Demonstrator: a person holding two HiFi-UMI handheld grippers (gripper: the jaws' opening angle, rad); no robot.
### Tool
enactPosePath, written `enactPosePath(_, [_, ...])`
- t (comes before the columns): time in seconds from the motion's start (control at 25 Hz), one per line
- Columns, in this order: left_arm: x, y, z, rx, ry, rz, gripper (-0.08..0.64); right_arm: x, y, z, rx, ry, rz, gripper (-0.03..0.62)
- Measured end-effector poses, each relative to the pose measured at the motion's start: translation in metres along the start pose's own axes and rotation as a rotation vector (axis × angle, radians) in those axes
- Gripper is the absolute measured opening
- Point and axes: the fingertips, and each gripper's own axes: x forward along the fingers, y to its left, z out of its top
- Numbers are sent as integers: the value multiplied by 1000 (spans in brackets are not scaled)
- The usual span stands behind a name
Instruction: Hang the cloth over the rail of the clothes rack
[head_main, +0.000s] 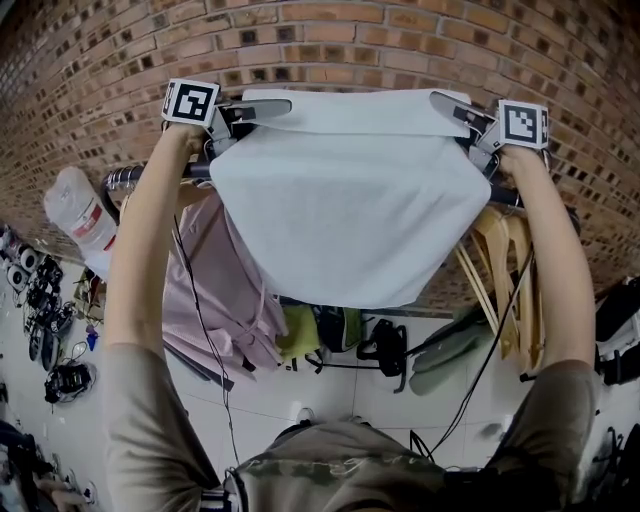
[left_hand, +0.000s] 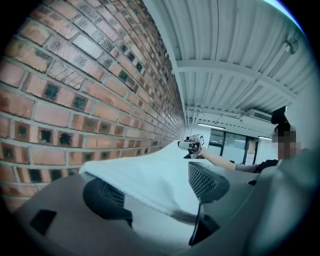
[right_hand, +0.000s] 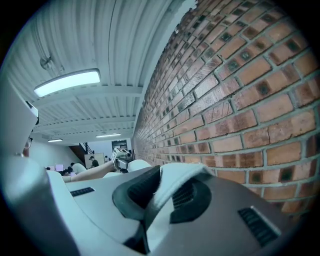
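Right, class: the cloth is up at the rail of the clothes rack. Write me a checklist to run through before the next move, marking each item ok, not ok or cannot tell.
1. cloth spans the rail between both grippers and hangs down the near side: ok.
2. Enough cloth hangs on the far, wall side to balance it: cannot tell, hidden in every view.
3. left gripper released: ok, jaws apart, cloth lying loose between them.
4. right gripper released: not ok, jaws shut on the cloth's corner.
5. Cloth free of the pink garment and the wooden hangers on the rail: cannot tell, they hang close beside its edges.
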Motion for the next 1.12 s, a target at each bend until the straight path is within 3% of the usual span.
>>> enactPosePath(0.08, [0,1,0,5,2,4,371,2,2,2,-7,-1,13,25])
enactPosePath(0.16, [2,1,-2,9,13,8,408,3,2,2,-12,12,13,114])
enactPosePath(0.36, [4,-2,-8,8,40,-5,408,0,-6,2,-4,8,-20,120])
enactPosePath(0.44, [4,-4,-8,8,44,-19,408,-2,-10,2,17,1,-42,128])
enactPosePath(0.48, [4,-6,-8,0,45,-30,408,-3,-12,2,36,-3,-54,171])
enactPosePath(0.68, [7,-9,-11,-8,55,-54,408,0,-10,-2,78,0,-48,264])
enactPosePath(0.88, [10,-10,-22,-17,116,-52,408,-1,-9,3,119,-33,-37,273])
enactPosePath(1.04, [11,-6,-28,-21,140,-33,408,-2,-11,3,192,-59,-32,359])
enactPosePath(1.12, [9,-6,-27,-27,131,-31,408,-2,-13,5,208,-67,-35,367])
